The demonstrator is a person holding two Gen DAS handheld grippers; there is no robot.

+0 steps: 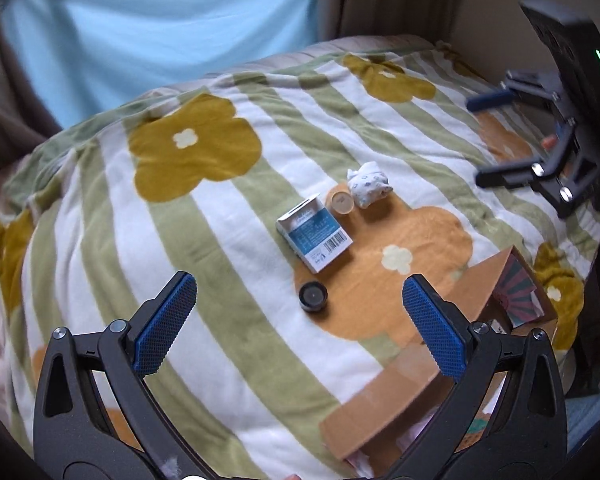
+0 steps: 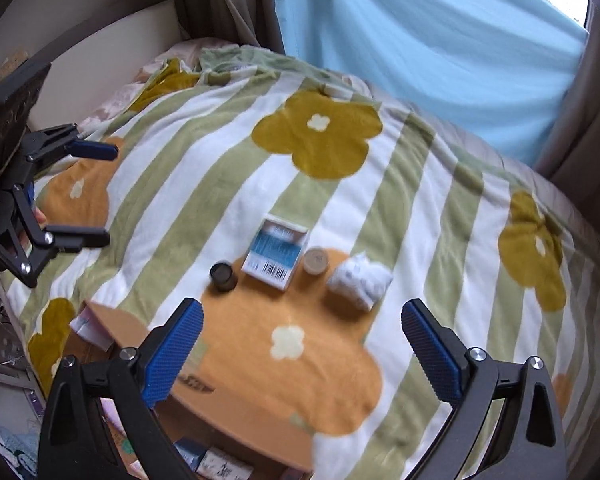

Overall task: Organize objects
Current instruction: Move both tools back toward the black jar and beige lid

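On the striped flower blanket [image 1: 228, 248] lie a blue-and-white box [image 1: 315, 237], a small tan round container [image 1: 340, 199], a crumpled white patterned cloth [image 1: 369, 183] and a small black jar [image 1: 313, 297]. All show in the right wrist view too: the box [image 2: 275, 253], the tan container [image 2: 316, 261], the cloth [image 2: 360, 279], the jar [image 2: 222, 275]. My left gripper [image 1: 300, 320] is open and empty, above the jar. My right gripper [image 2: 302, 346] is open and empty, short of the objects. Each gripper shows in the other's view: the right [image 1: 488, 140], the left [image 2: 104, 194].
An open cardboard box [image 1: 400, 392] with items inside sits at the bed's near edge, under both grippers; it also shows in the right wrist view [image 2: 204, 412]. A light blue curtain [image 2: 420, 40] hangs behind the bed. A wall and white panel [image 2: 112, 44] border the far side.
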